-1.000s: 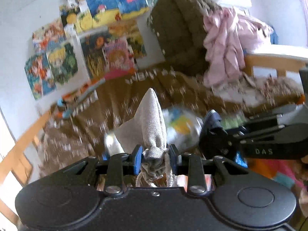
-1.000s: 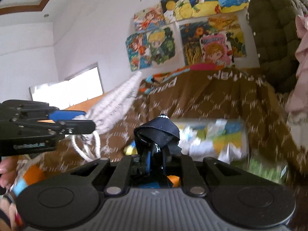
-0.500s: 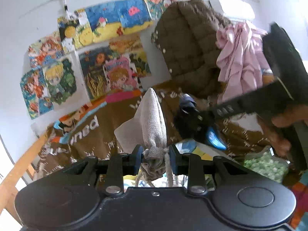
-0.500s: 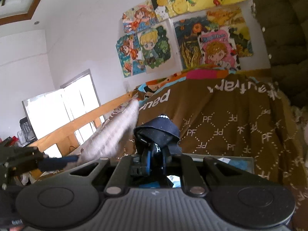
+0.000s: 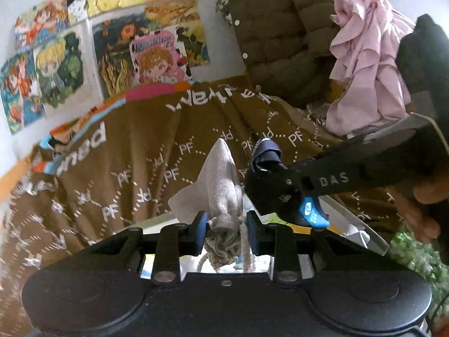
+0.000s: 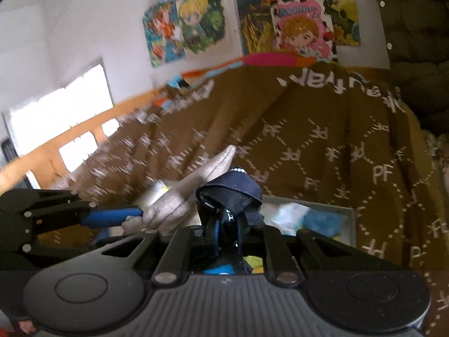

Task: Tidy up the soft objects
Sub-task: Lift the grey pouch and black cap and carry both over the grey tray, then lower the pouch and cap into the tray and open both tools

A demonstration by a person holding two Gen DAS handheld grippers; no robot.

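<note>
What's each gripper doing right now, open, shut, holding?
Left gripper: shut on the beige drawstring pouch.
Right gripper: shut on the dark navy cloth.

The pouch (image 5: 224, 188) is beige woven cloth, cinched at its neck with a white drawstring, its pointed end up and forward. The strap (image 6: 233, 189) is dark navy, folded into a loop, with a row of small white dots along its top edge.
</note>
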